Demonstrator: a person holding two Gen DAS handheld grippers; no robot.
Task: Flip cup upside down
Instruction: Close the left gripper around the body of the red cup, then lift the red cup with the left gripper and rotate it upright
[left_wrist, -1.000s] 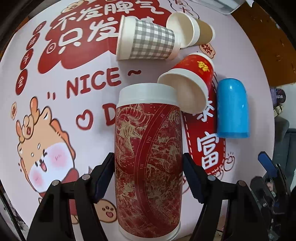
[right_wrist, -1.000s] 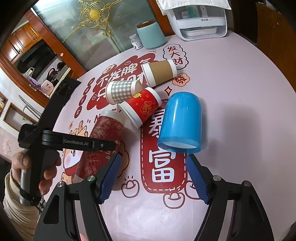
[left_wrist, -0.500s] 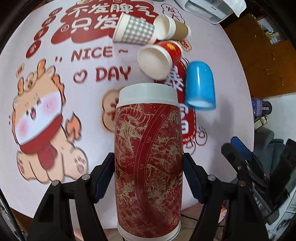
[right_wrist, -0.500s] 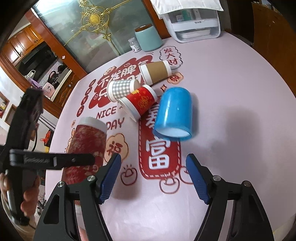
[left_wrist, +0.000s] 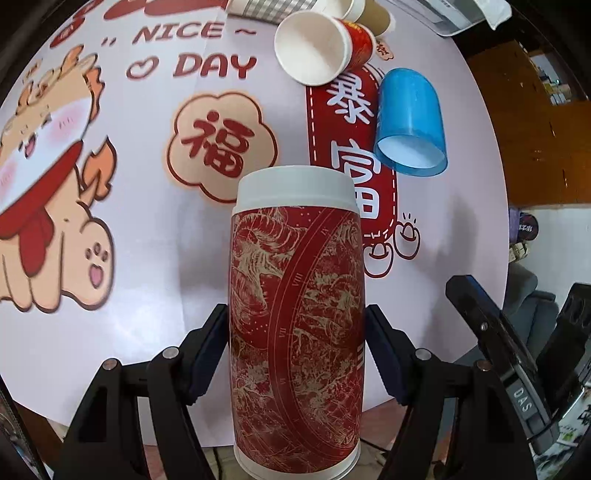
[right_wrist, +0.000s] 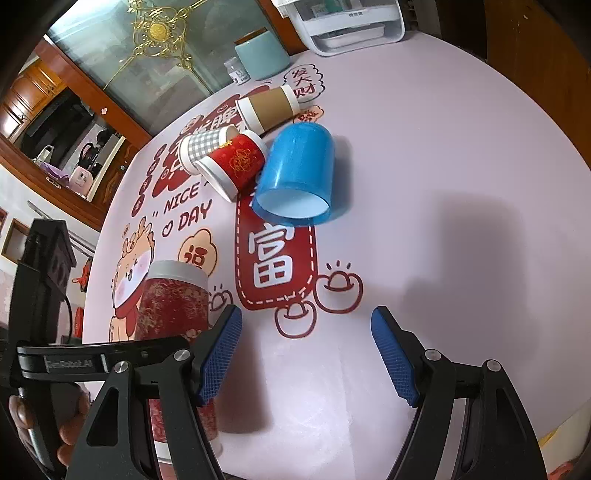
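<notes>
My left gripper (left_wrist: 295, 354) is shut on a tall red and gold patterned cup (left_wrist: 297, 325) with white ends, holding it above the printed pink table mat (left_wrist: 147, 258). The same cup shows at the left of the right wrist view (right_wrist: 171, 306), lifted near the table's front edge. My right gripper (right_wrist: 306, 354) is open and empty over the mat, near the front. Its blue fingertip (left_wrist: 476, 299) shows at the right of the left wrist view.
A blue plastic cup (right_wrist: 299, 177) lies on its side mid-table, beside a red paper cup (right_wrist: 236, 164), a grey checked cup (right_wrist: 203, 146) and a brown cup (right_wrist: 269, 107), all lying down. A teal jar (right_wrist: 262, 55) and a white box (right_wrist: 354, 22) stand at the back.
My left gripper has lifted the red patterned cup off the table and pulled it back toward the front edge. The right gripper has drawn back slightly and stays open.
</notes>
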